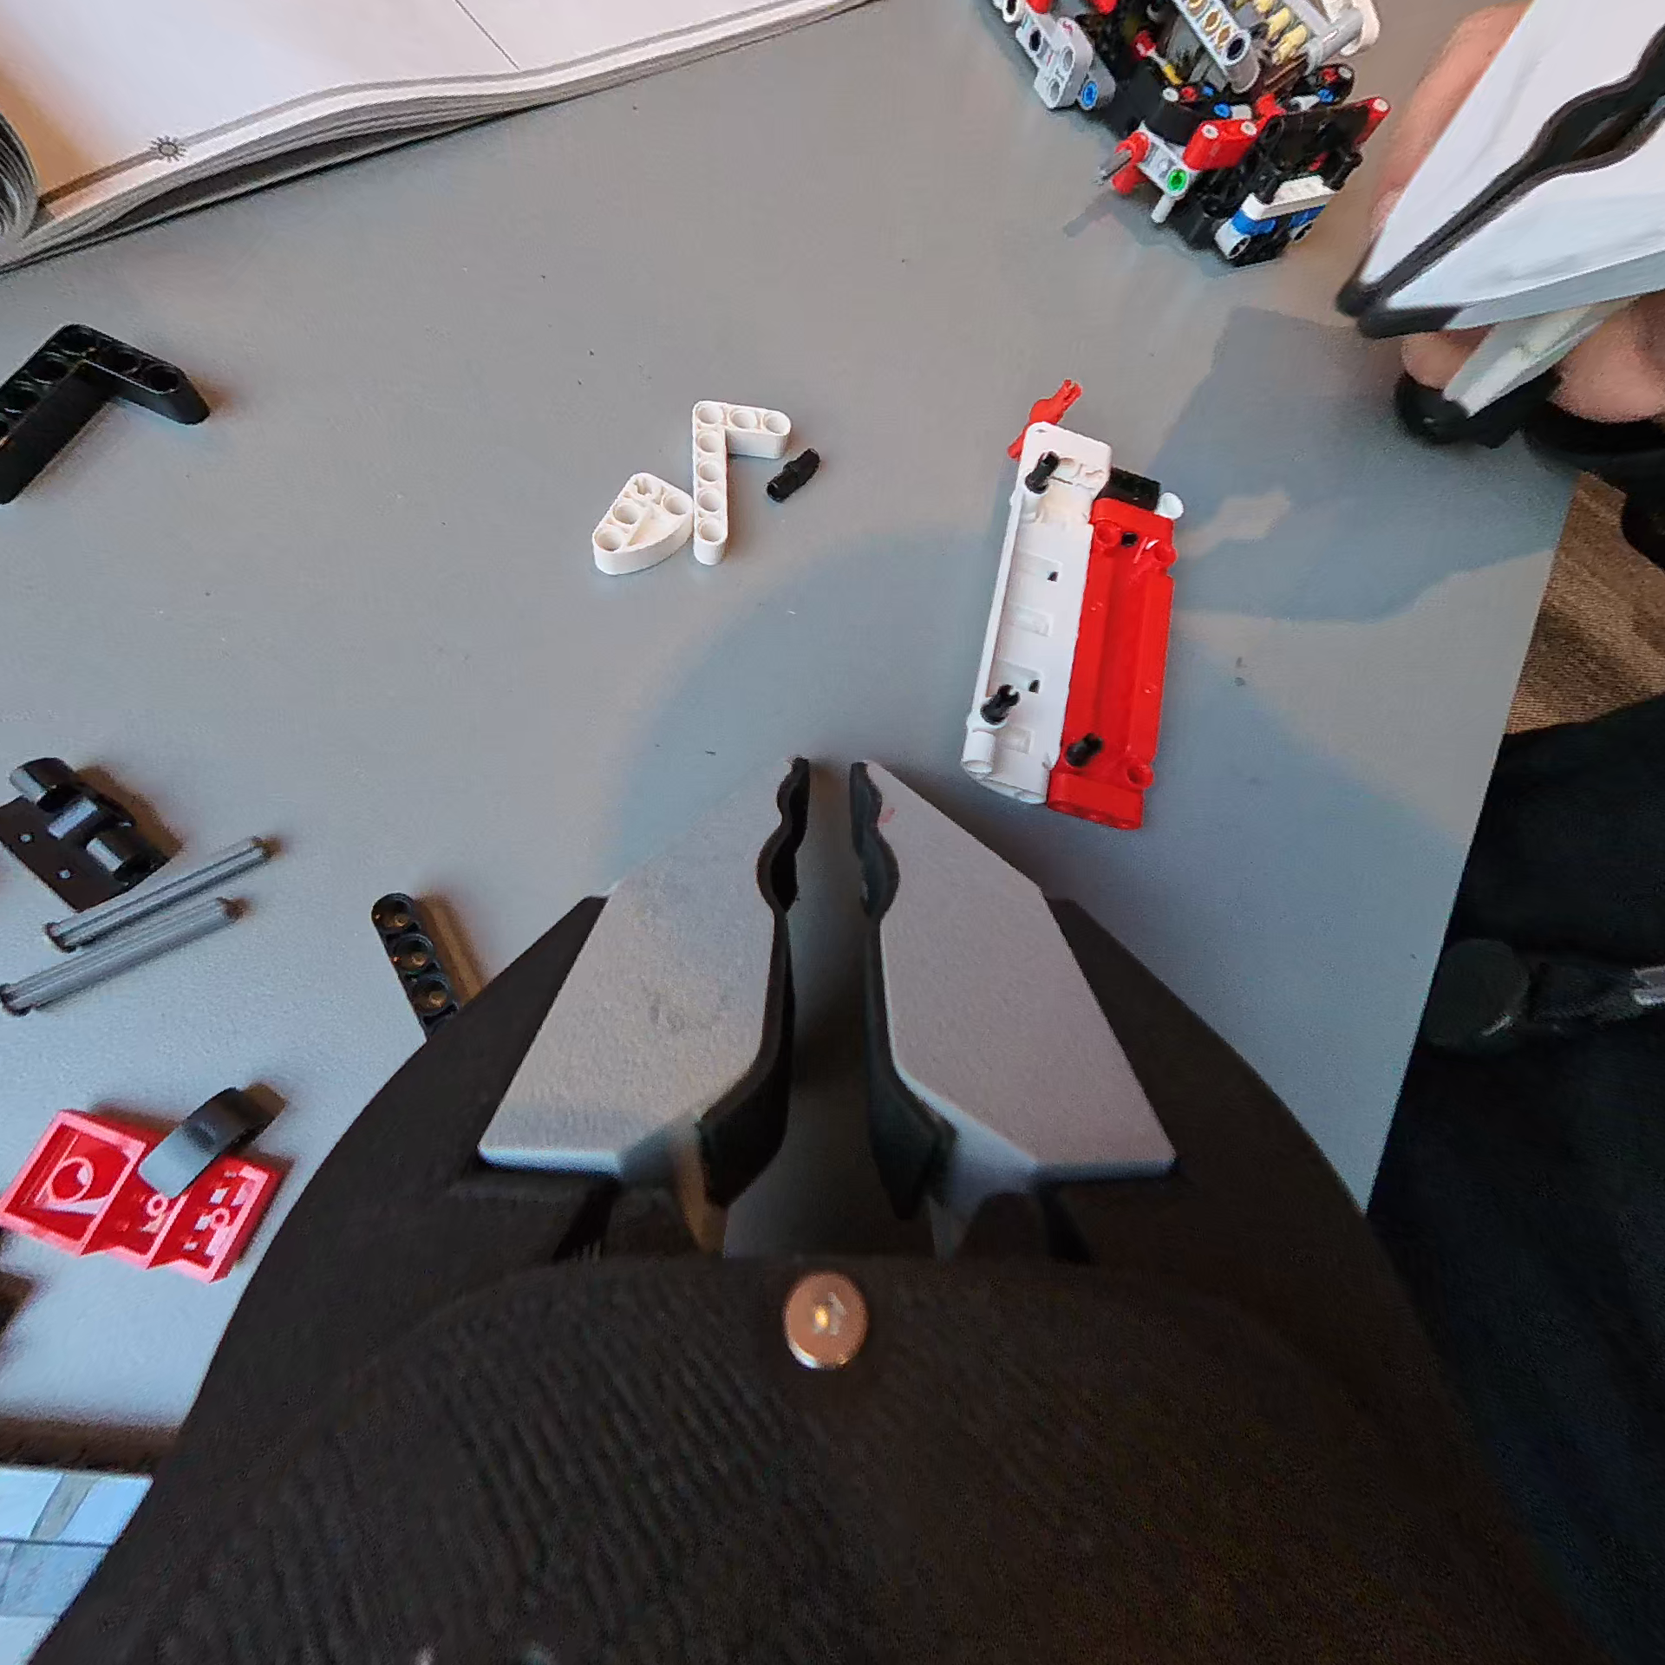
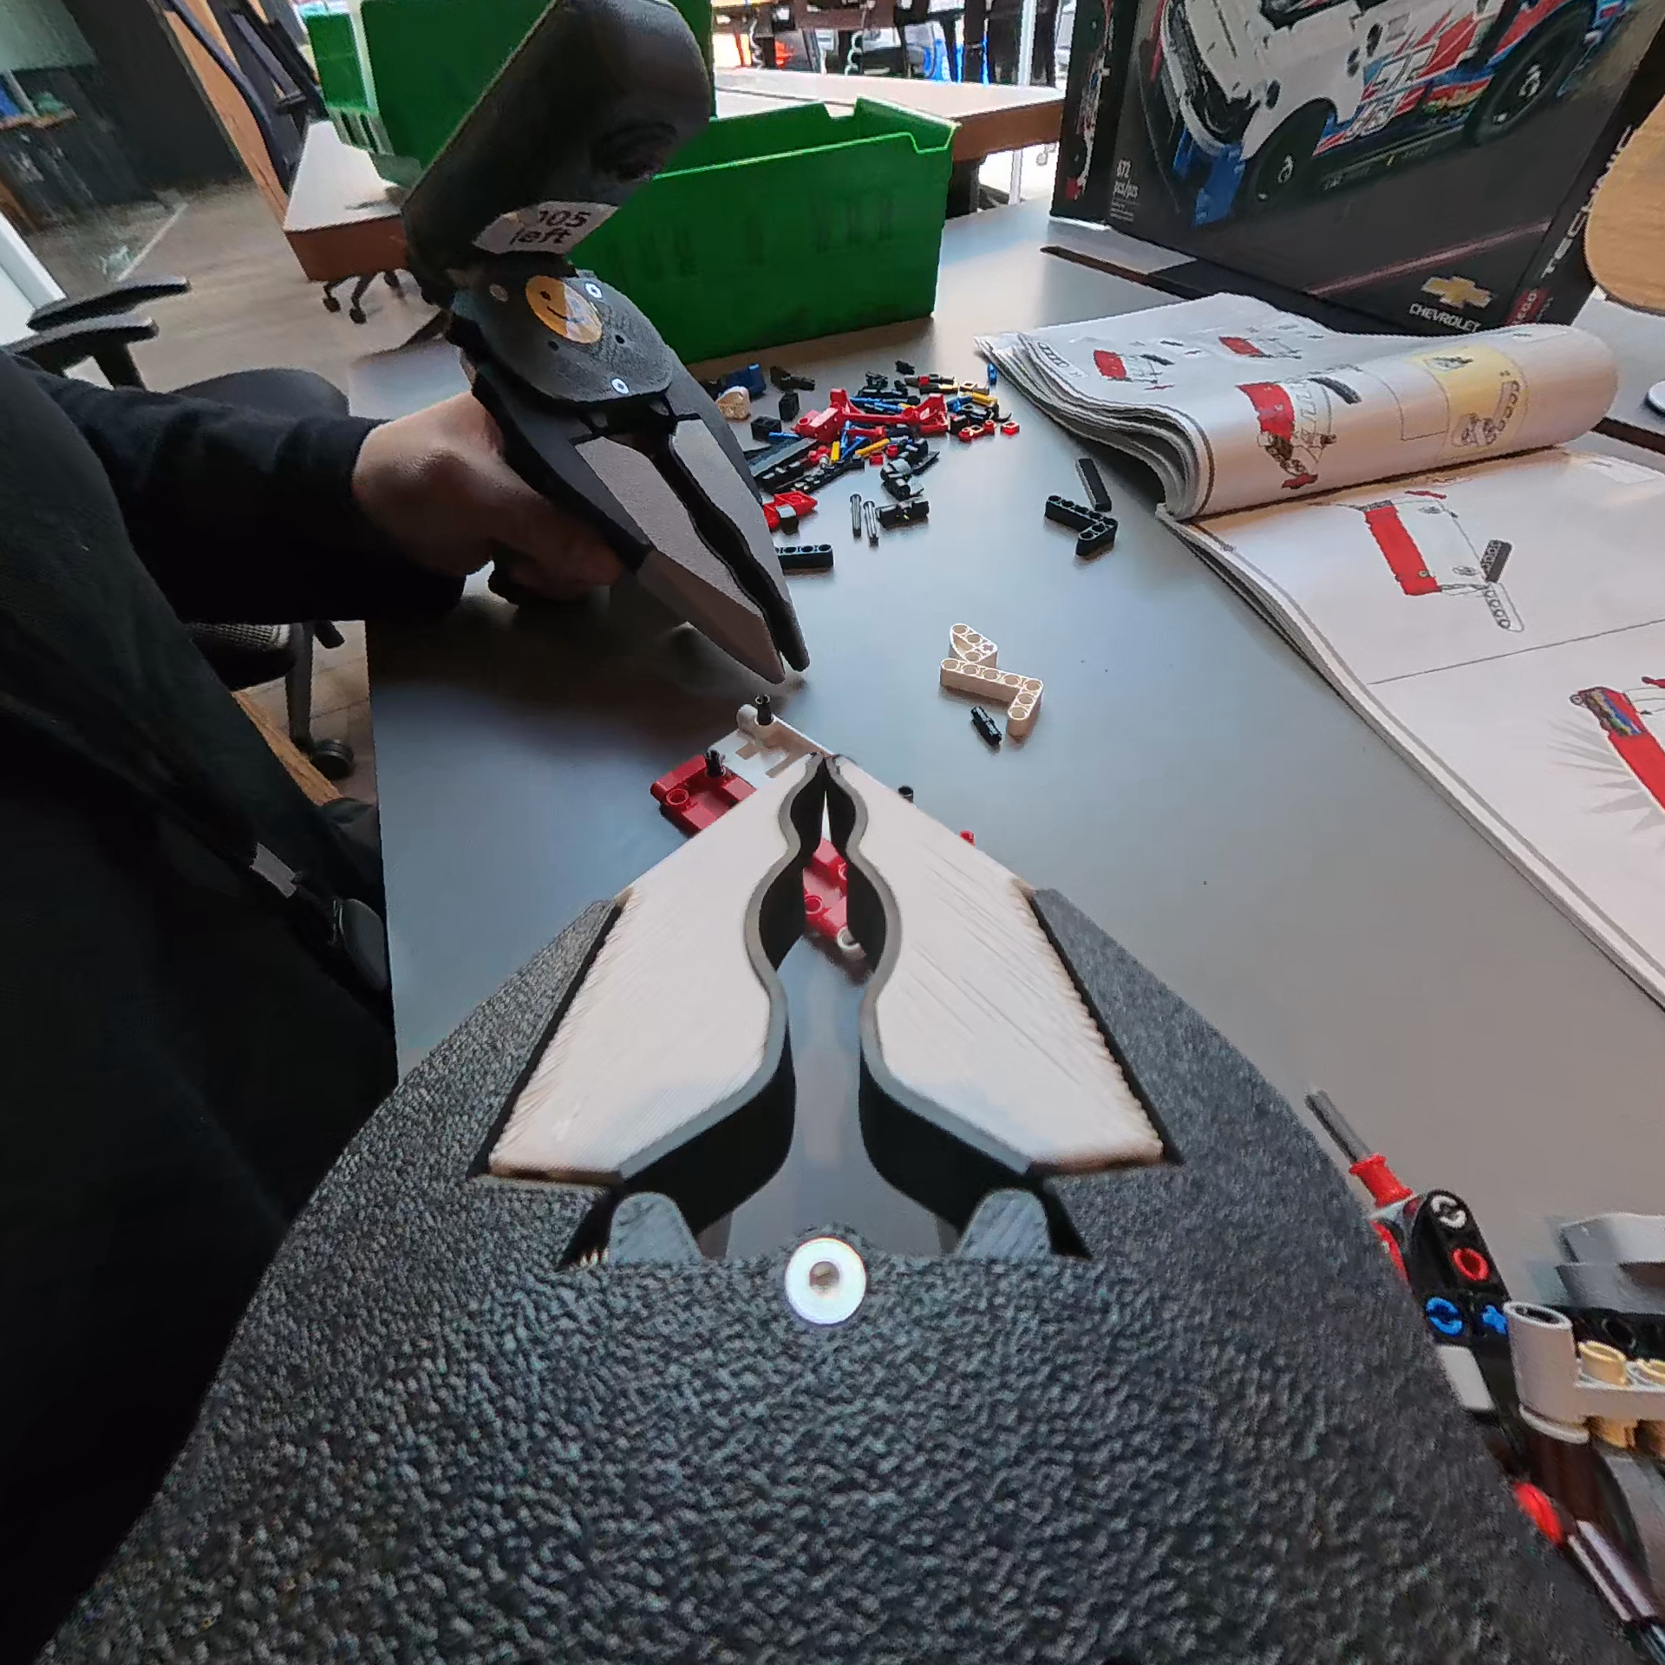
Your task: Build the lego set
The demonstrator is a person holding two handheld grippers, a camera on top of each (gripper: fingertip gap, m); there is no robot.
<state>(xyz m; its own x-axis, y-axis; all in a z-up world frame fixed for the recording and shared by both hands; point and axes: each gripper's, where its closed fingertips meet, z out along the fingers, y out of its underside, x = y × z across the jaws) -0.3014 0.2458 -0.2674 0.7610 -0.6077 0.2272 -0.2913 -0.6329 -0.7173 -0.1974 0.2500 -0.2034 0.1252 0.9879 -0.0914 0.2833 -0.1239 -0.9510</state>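
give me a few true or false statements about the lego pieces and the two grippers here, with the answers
1. The red and white panel assembly lies flat on the grey table. True.
2. The left gripper is clamped on the white L-shaped beam. False: its fingers are nearly together with nothing between them, and the beam lies loose on the table.
3. A small black pin lies beside the white L-shaped beam. True.
4. The instruction booklet is closed. False: it lies open.
5. The right gripper has its fingertips together, above the panel assembly. True.
6. The green bin stands on the panel assembly. False: it is at the far end of the table.
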